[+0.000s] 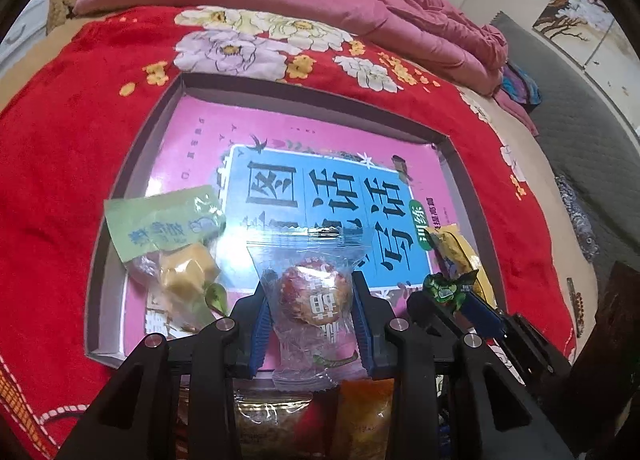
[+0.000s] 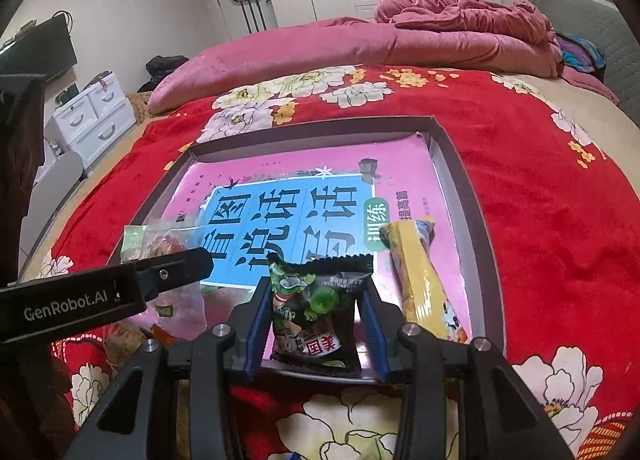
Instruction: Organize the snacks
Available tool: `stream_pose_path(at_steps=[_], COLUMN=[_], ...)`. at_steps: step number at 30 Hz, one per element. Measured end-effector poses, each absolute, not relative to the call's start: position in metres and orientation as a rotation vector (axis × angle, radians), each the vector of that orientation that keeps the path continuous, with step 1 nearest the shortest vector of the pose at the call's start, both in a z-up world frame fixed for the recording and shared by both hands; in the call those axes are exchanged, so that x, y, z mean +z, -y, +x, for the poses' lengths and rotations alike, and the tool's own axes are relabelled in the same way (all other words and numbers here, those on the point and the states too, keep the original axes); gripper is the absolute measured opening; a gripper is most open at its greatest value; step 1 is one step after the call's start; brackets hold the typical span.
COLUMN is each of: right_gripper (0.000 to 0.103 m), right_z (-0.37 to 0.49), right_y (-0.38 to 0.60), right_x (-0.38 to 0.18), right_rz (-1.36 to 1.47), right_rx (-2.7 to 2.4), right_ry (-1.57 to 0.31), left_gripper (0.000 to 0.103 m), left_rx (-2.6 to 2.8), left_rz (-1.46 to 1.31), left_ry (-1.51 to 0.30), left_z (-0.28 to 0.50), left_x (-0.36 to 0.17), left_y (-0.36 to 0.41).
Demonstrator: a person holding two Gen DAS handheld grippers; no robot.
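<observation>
Clear-wrapped pastry [image 1: 310, 296] sits clamped between left claw [image 1: 310, 316] pads.

Four wrapped snacks at the tray: one clear-wrapped pastry [image 1: 310, 296], one black packet [image 2: 316, 312], one yellow bar [image 2: 420, 280], one green-labelled sweet [image 1: 176, 248], one tray [image 1: 132, 164]

Left tongs [image 1: 312, 316] tilted down, blue pads pressed on both sides of a clear-wrapped pastry [image 1: 310, 296]; right tongs [image 2: 316, 324] tilted down too, pads gripping a dark snack packet [image 2: 316, 312], just right of the left
</observation>
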State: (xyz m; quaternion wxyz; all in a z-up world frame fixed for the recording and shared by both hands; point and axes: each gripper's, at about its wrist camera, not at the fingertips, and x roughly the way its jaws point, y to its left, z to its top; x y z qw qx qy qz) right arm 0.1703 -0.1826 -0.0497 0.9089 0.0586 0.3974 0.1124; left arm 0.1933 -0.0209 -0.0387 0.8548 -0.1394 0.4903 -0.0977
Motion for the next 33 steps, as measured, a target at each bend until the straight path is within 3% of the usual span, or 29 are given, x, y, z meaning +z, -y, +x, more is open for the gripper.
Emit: stream_pose_path(at_steps=[33], right_gripper=[0.043], right_z=[0.1637], right_y=[0.1915], right_x=[-0.0500], right_rz=[0.157], right_rx=[0.218], right_ry=[-0.812], left_gripper=[0.037], left_rx=[-0.205], left_rz=[-0.294], left_ry=[-1.035], left_z=[0.1935], left_x=[-0.0442], left_y=[0.0195])
